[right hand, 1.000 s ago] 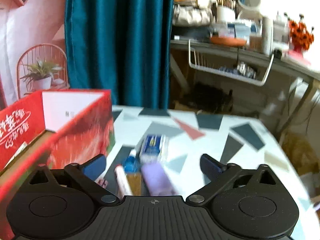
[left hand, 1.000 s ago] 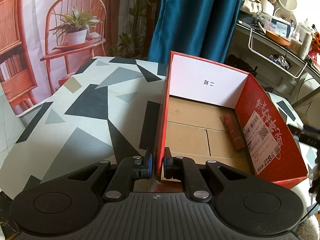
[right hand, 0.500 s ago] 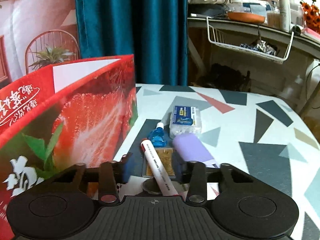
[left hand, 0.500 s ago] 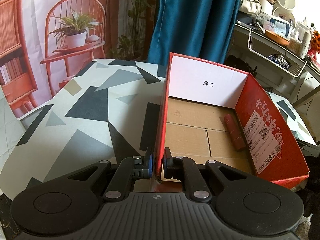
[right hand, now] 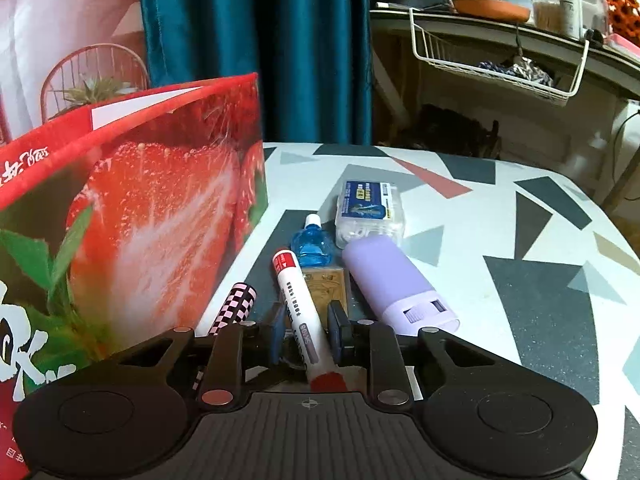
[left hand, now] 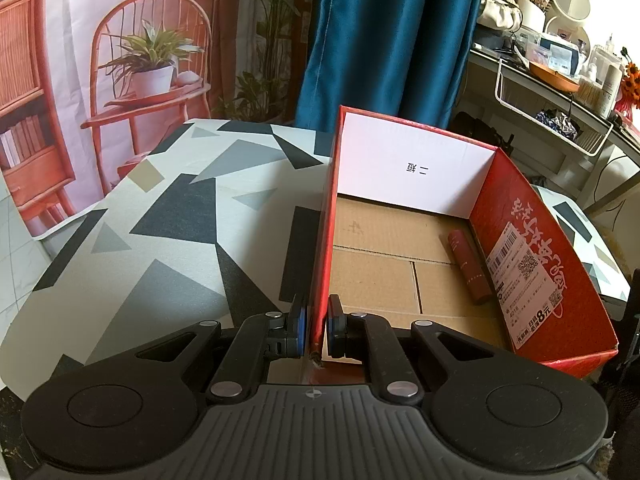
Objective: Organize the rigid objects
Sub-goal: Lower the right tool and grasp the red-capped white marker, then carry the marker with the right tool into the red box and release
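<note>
My left gripper is shut on the near left wall of the red strawberry box, one pad on each side of the cardboard. A dark red tube lies inside against the right wall. In the right wrist view the same box stands at the left. My right gripper is low over the table and its jaws are closing on a white marker with red ends. The pads meet its barrel near the rear end, and the marker lies along the fingers.
Beside the marker lie a pink-and-black checkered pen, a small blue bottle, a wooden block, a purple case and a clear plastic box. A cluttered shelf with a wire basket stands behind the table.
My right gripper came down over the row of small items and its jaws went from wide open to closed around the white marker. The left gripper and the box stayed put.
</note>
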The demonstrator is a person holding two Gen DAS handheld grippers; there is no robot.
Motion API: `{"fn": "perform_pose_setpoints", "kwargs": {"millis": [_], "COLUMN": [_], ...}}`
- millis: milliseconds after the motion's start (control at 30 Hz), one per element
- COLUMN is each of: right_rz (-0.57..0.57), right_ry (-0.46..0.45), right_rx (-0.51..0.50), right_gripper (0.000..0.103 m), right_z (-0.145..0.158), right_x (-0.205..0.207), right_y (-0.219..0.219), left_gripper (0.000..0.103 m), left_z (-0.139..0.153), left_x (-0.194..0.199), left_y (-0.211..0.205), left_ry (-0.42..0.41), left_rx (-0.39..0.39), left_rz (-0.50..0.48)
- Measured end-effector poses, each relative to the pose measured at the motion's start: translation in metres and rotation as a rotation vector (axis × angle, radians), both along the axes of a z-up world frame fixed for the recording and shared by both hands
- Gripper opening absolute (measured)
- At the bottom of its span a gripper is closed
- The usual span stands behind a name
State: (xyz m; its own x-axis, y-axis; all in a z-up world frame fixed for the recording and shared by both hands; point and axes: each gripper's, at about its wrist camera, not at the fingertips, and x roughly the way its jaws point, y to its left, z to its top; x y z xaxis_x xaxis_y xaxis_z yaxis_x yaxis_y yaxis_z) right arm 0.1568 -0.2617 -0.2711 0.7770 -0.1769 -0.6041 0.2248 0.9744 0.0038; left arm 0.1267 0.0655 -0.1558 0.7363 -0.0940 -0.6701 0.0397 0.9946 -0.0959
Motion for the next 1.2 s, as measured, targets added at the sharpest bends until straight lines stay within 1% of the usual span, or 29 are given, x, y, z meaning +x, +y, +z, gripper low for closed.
{"fn": "perform_pose_setpoints", "kwargs": {"millis": [167,467,533,700,767,967,1100,1200], "right_rz": [-0.01,0.0,-0.001,-0.022,-0.026,-0.061,-0.116,-0.12], "right_ry": [-0.013,-0.031,-0.03,-0.007,0.006,0.03,-0.022,-0.061], "right_rx": [0.041,0.117,0.11,0.042,0.033,0.147,0.26,0.289], "right_gripper": [0.017,0.016,0.015,0.014,0.014,0.014,0.014,0.014], "right_z": [0.0,0.0,0.0,0.0,0.002,0.01,0.023,0.042], "right_x": [-0.002,-0.004,-0.004,0.0,0.002,-0.001,-0.012,-0.016], "right_y": [-0.007,-0.016,-0.015,-0.005,-0.002,-0.016,-0.029,-0.033], "left_gripper": [0.011,0.011,0.011,0.011,0.011,0.011,0.011,0.011], "left_z": [0.0,-0.001,-0.002,-0.002,-0.002,-0.001,-0.002,-0.002], "left_x": [0.0,0.0,0.0,0.0,0.0,0.001,0.0,0.0], "left_y": [0.001,0.001,0.001,0.001,0.0,-0.001,0.0,0.0], "left_ry": [-0.001,-0.001,-0.001,0.0,0.001,-0.002,-0.007,-0.01], "left_rx": [-0.008,-0.015,-0.016,-0.018,-0.013,0.0,-0.009,-0.008], "left_rz": [0.003,0.004,0.004,0.003,0.0,-0.002,0.004,0.002]}}
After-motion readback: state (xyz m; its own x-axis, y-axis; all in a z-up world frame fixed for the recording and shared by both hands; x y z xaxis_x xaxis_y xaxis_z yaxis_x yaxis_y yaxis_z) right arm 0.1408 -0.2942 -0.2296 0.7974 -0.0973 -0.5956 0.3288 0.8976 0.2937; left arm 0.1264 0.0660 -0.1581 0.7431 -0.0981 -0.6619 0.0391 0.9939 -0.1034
